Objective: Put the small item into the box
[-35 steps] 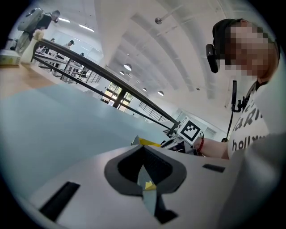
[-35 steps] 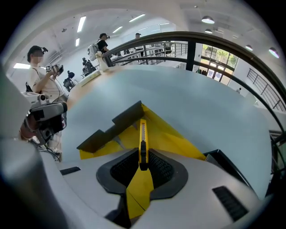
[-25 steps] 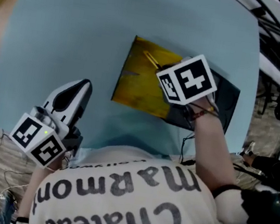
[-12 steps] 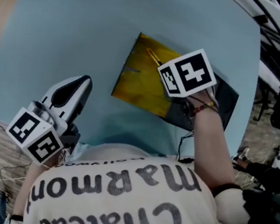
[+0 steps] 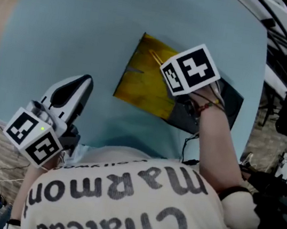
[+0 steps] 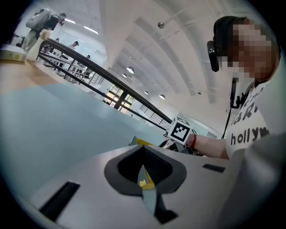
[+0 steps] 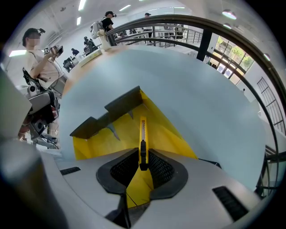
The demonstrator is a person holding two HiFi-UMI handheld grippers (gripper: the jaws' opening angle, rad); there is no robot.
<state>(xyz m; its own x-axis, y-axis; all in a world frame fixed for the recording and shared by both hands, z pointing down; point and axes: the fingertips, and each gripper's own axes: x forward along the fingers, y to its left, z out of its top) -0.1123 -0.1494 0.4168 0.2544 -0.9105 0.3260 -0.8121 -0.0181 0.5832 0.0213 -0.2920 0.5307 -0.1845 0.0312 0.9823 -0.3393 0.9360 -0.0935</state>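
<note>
Yellow box is lying open on the pale blue table. Right gripper is pinching a slim yellow utility knife with a black slider, extending over the box's interior. Left gripper is hovering well apart, jaws pressed together.

Right hand-held gripper hovers over the yellow box.

Right gripper tight on the knife; left gripper closed, empty.
</note>
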